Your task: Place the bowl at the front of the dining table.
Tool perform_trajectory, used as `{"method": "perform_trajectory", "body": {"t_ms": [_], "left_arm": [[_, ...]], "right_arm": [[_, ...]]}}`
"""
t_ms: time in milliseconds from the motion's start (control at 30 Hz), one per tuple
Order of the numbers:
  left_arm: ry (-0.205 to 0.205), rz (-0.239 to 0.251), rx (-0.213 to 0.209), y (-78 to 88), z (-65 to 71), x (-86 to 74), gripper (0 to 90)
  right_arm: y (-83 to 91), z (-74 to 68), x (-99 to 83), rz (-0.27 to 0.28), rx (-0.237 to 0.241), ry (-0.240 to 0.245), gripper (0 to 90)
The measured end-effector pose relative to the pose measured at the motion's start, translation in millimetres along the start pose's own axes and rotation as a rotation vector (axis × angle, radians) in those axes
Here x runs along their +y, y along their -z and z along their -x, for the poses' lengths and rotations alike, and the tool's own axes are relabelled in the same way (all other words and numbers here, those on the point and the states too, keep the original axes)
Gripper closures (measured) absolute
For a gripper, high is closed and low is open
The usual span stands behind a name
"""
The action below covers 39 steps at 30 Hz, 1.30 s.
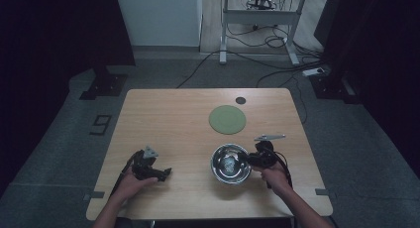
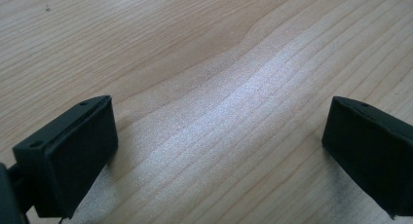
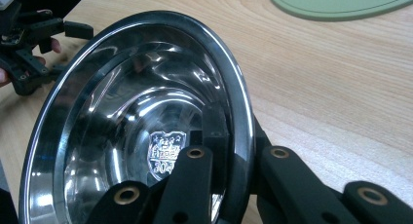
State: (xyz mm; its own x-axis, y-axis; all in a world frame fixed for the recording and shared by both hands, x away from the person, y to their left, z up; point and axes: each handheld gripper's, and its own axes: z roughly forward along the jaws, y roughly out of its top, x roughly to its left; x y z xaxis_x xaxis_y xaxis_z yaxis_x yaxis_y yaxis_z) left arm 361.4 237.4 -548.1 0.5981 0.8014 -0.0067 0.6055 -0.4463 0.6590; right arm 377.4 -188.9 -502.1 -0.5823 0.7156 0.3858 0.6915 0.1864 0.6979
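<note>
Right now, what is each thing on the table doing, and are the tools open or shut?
Steel bowl: empty, its rim pinched by the right tool.
Right tool: shut on the steel bowl's rim, one jaw inside and one outside.
Left tool: open, nothing between its jaws, low over bare wood.
Green mat: lying flat, nothing on it.
Table: mostly bare wood.

A large dark figure 9 [image 1: 101, 124] is marked on the grey floor [image 1: 59, 148] to the left of the surface. Inside the steel bowl [image 3: 238, 112], on its bottom, a shield-shaped stamp [image 3: 165, 152] carries the digits 304 in the right gripper view; the smaller lettering above them is too fine to read.
</note>
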Motion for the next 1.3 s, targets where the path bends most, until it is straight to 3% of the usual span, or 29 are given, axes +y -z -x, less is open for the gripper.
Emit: {"method": "perform_trajectory", "body": {"t_ms": [833,1300], "left_arm": [[0.001,0.001,0.000,-0.1,0.0,0.0,0.0],[0.001,0.001,0.000,-0.1,0.0,0.1,0.0]], "right_arm": [[-0.1,11.0,15.4,0.023,-0.026,-0.034,86.7],[-1.1,27.2,21.4,0.042,-0.059,-0.072,86.7]]}}
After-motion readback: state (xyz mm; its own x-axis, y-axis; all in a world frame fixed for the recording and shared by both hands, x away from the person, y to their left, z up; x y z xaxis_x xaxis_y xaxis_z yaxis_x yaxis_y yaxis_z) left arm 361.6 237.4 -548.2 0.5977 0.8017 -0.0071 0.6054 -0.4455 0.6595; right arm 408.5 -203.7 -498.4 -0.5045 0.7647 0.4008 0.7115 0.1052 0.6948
